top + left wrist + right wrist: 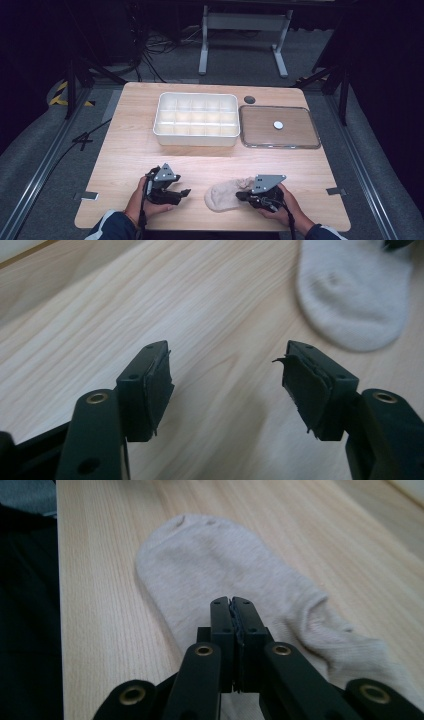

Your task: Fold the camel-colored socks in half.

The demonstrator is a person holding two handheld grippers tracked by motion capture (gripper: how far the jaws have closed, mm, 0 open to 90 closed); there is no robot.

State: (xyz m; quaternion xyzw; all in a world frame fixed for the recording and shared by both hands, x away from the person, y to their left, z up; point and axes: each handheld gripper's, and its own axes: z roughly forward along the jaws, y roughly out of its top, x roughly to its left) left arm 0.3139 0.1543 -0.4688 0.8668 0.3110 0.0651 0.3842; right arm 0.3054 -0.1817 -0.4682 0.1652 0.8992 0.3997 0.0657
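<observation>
Right gripper view: fingers [233,611] closed together above sock [210,565].

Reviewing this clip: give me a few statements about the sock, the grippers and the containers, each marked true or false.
1. The sock lies inside the white divided tray. False: it lies on the table, near the front edge.
2. The right gripper has its jaws together over the sock. True.
3. The left gripper grips the sock. False: its jaws stand apart over bare wood.
4. A clear lid lies right of the tray. True.
</observation>
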